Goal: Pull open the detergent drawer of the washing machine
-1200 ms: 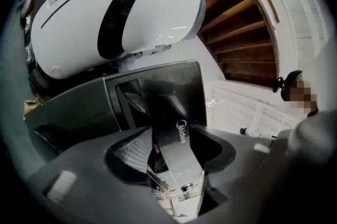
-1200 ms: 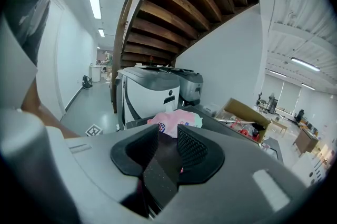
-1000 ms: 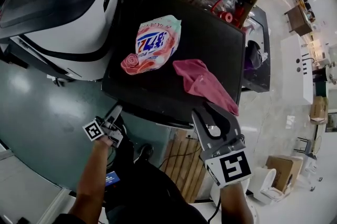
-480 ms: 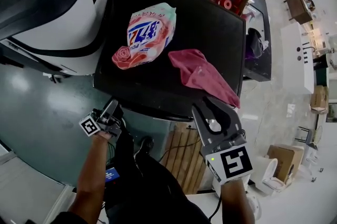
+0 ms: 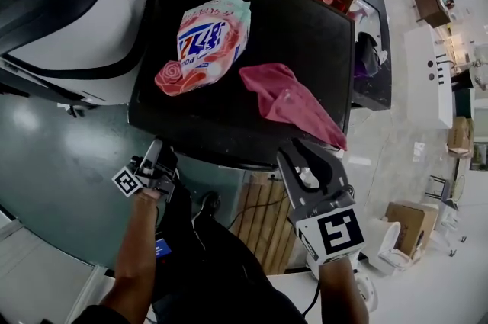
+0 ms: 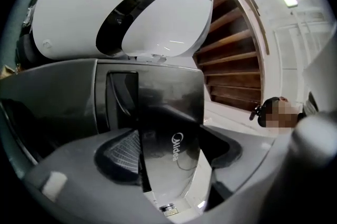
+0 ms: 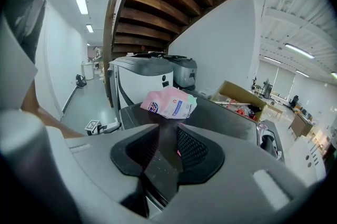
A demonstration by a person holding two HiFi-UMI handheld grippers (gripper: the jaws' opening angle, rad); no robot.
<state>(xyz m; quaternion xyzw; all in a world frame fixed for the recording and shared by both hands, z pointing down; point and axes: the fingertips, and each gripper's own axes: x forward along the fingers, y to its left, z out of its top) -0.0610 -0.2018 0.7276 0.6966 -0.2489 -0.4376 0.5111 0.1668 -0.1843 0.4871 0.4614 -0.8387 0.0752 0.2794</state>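
Left gripper [image 5: 158, 156] — jaws opening wide, detergent drawer [image 6: 171, 112] between them unpinched | right gripper [image 5: 306, 159] agape, empty | risk: we snag drawer withdrawing, nudging it shut.

My right gripper [image 5: 303, 155] is grey, its two broad jaws lined with black cross-hatched pads [image 7: 192, 148]. Behind them sits a white cube [image 5: 329, 232] printed with a black square marker. My left gripper [image 5: 156, 151] has a like marked cube [image 5: 127, 182] at its rear; its jaws are opening, the dark drawer front [image 6: 168, 112] between them. Behind both grippers my forearms are unsleeved. I wear dark clothes [image 5: 221, 277] with a blue tag [image 5: 162, 248].
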